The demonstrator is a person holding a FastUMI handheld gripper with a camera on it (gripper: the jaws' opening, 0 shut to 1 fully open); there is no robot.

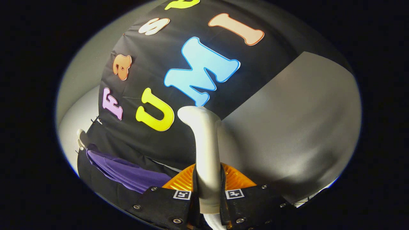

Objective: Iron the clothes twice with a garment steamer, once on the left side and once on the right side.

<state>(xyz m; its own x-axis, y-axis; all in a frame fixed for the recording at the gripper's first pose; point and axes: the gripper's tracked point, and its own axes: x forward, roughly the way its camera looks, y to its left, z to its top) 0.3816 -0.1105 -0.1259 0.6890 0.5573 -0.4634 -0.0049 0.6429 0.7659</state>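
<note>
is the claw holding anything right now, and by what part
Yes: the claw is shut on the garment steamer, both fingers pressing its white handle near the lower end. The purple garment hangs off to the side, untouched.

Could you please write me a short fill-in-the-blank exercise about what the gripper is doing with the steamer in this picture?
1. The gripper is shut on the smooth white plastic ____ of the garment steamer.
2. The gripper's ribbed pads are ____ in colour.
3. The hanging garment beside the fingers is ____ in colour.

Missing words: handle; orange; purple
</note>
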